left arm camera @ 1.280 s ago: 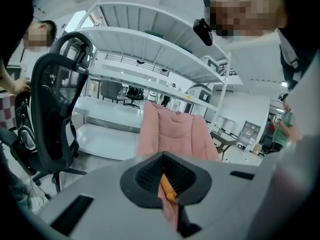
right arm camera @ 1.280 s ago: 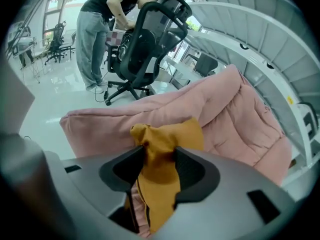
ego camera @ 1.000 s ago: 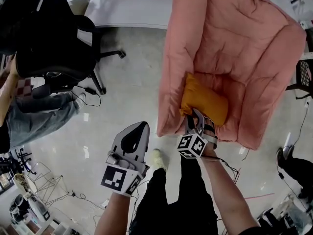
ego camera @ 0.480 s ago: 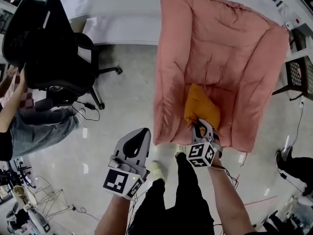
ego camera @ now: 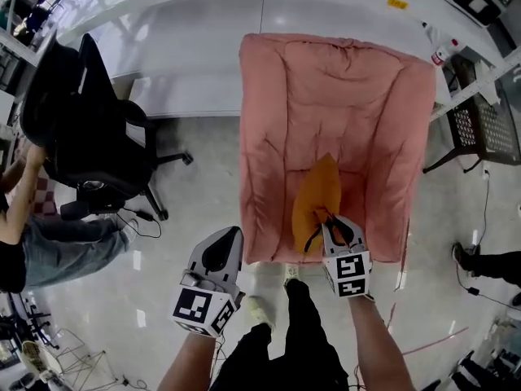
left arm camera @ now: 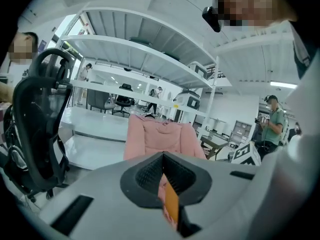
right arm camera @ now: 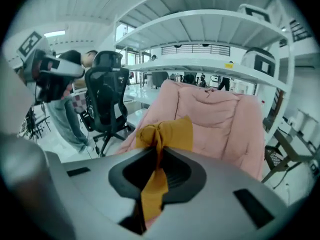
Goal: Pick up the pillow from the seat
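1 grip | right claw pinching bunched pillow fabric | left claw pressed together, empty

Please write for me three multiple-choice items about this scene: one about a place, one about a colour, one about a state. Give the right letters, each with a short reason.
1. In the head view, where does the black office chair stand relative to the pink seat?
A. to its left in the picture
B. to its right in the picture
C. on top of it

2. What colour is the pillow?
A. blue
B. mustard yellow
C. white

3. What is the state of the right hand-held gripper?
A. wide open and empty
B. shut on the pillow's fabric
C. shut on a chair leg

Right letters:
1 A, the chair shows left of the seat and apart from it.
2 B, its fabric is mustard yellow.
3 B, the right gripper view shows a pinched fold of the pillow between its jaws.
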Demonstrator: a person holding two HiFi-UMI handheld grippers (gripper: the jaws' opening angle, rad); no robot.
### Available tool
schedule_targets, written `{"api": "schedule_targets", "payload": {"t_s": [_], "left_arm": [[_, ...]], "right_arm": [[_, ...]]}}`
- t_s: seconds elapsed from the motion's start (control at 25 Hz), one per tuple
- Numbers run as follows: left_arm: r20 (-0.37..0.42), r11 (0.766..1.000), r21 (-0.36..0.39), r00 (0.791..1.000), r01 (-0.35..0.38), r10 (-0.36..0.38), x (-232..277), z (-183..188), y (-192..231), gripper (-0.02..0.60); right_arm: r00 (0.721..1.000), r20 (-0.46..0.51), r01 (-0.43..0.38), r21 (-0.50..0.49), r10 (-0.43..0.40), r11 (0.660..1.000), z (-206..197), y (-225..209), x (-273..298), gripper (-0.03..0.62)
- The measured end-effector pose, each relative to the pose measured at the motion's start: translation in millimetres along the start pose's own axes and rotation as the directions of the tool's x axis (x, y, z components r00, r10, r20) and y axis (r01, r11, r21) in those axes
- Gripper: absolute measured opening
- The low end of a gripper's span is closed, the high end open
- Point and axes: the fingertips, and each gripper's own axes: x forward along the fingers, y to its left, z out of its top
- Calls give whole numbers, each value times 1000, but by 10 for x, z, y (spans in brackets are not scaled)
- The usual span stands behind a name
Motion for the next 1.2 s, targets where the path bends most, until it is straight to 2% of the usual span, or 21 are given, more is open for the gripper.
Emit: {"api": "schedule_targets", "payload": {"t_s": [0.28, 0.52, 0.8, 1.2], "left_arm": [[15, 1000, -10, 1000, 23, -23, -187, 363, -261, 6], [37, 997, -57, 998, 44, -42, -350, 713, -478, 6], [57, 999, -26, 998, 43, -41, -719, 1114, -688, 6], [168, 998, 19, 984, 55, -58, -1190, 1871, -970, 6]], "right_arm": [[989, 144, 27, 92, -40, 995, 672, -63, -735, 38], [967, 240, 55, 125, -84, 991, 1138, -211, -1330, 38], [939, 322, 85, 125, -121, 989, 1584, -182, -2000, 38], [879, 455, 97, 119, -141, 988, 2286, -186, -2829, 31]]}}
